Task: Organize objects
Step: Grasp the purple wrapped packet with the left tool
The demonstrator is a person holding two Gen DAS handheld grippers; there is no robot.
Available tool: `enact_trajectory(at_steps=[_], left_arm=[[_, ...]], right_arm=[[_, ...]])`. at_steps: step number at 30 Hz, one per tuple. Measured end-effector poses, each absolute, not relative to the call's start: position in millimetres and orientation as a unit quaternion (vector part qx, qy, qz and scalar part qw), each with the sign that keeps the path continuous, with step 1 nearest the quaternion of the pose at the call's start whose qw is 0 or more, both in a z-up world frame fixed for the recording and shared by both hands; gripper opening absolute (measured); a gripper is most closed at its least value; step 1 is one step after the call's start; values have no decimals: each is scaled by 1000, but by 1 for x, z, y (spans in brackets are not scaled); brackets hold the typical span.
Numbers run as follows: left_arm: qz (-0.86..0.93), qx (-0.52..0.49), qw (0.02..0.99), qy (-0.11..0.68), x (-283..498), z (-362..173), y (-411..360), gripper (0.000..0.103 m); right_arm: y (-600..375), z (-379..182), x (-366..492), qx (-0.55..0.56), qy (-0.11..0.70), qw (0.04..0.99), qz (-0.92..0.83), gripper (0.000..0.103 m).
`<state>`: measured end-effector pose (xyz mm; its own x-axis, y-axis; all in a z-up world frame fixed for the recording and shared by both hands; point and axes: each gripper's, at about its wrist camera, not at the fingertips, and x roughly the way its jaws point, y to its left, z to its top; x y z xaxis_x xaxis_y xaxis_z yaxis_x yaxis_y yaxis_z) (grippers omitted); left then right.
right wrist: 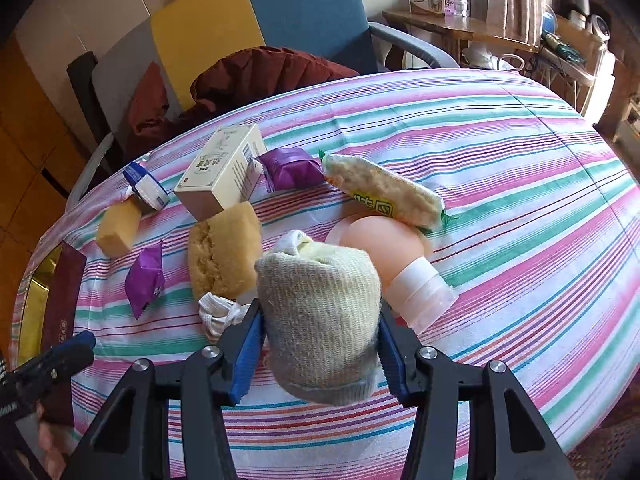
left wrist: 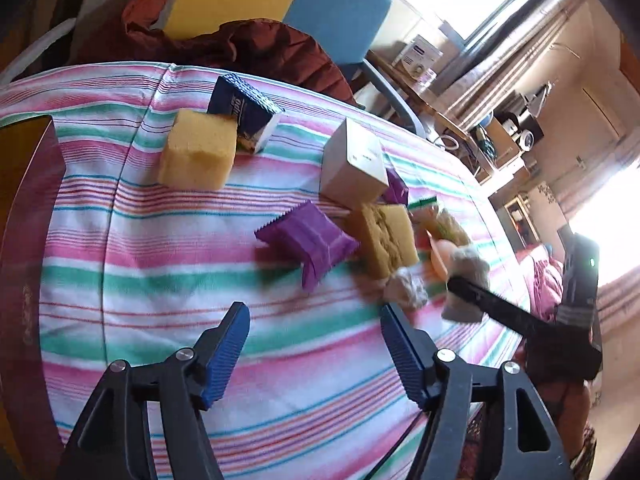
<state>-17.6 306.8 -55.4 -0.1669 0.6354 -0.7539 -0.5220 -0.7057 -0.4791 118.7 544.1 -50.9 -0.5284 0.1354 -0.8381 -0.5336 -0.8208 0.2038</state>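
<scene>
My right gripper (right wrist: pixel 320 311) is shut on a rolled grey sock (right wrist: pixel 320 320), held just above the striped tablecloth (right wrist: pixel 500 184); the left wrist view shows that sock (left wrist: pixel 468 276) at the right. My left gripper (left wrist: pixel 313 312) stands open over bare cloth with nothing between its blue pads. Beyond it lie a purple packet (left wrist: pixel 312 240), a brown sponge (left wrist: pixel 386 240), a white box (left wrist: pixel 354 164), a yellow sponge (left wrist: pixel 198 154) and a blue tissue pack (left wrist: pixel 244 110). A white sock ball (right wrist: pixel 218 312), a peach bottle (right wrist: pixel 384 244) and a snack pack (right wrist: pixel 384 192) lie close to the held sock.
A maroon box (left wrist: pixel 28 200) with a gold inside sits at the table's left edge. Behind the table stands a blue and yellow chair (right wrist: pixel 304 12) with a dark red jacket (right wrist: pixel 260 72) on it. A cluttered desk (right wrist: pixel 460 24) is at the back right.
</scene>
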Motion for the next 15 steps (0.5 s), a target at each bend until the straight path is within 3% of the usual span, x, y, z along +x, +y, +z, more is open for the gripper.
enact_trajectory(at_steps=[4, 9, 15], left_arm=[[758, -545, 346, -93, -44, -63, 325, 81], [752, -564, 321, -118, -66, -75, 346, 81], [764, -552, 323, -78, -62, -85, 370, 80]], right_arm=[[547, -55, 119, -445, 255, 178, 840, 53], [547, -52, 120, -438, 263, 174, 842, 53], [548, -52, 120, -435, 270, 169, 842, 53]])
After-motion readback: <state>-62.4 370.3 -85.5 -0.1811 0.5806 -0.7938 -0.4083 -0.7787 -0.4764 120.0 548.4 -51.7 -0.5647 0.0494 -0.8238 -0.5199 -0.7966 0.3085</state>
